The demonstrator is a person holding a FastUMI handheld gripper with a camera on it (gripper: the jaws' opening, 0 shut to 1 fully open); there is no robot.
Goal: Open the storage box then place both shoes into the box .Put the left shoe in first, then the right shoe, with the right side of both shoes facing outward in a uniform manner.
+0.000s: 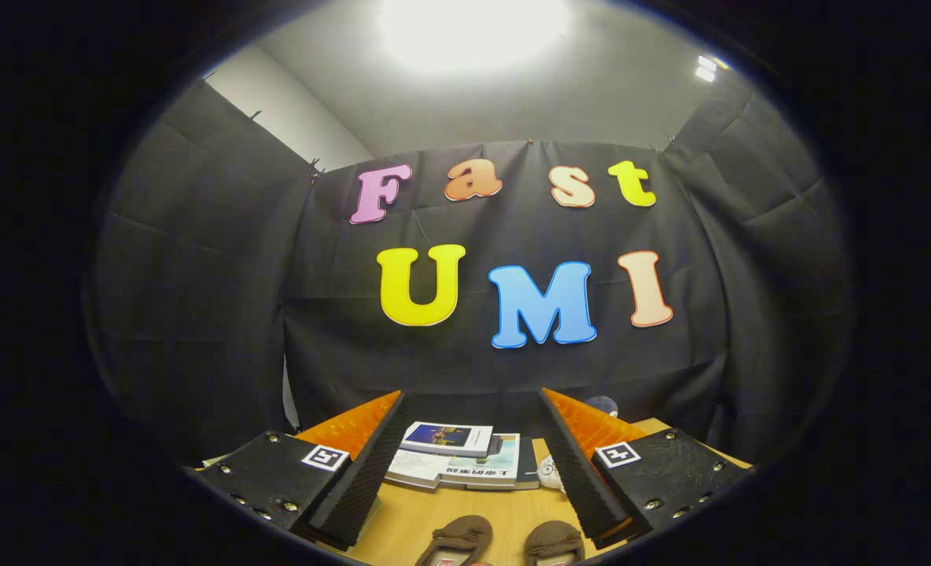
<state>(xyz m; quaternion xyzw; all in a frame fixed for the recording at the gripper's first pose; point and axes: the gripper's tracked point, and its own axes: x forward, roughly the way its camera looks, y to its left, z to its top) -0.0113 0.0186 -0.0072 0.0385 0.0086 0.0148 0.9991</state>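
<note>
The claw (469, 464) hangs wide and empty above the counter (410, 523). Two brown shoes (505, 542) lie side by side at its near edge, between the fingers. They look soft and light; the heel collar seems the surest place to pinch.

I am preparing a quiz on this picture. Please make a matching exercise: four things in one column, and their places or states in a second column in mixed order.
Things:
1. brown shoes
2. stack of books
3. gripper
4. small white object

Places or states:
A. open, holding nothing
B. on the table beyond the shoes, between the fingers
C. side by side on the wooden table, nearest the camera
D. beside the books, by the right finger

Pairs: 1-C, 2-B, 3-A, 4-D
</note>
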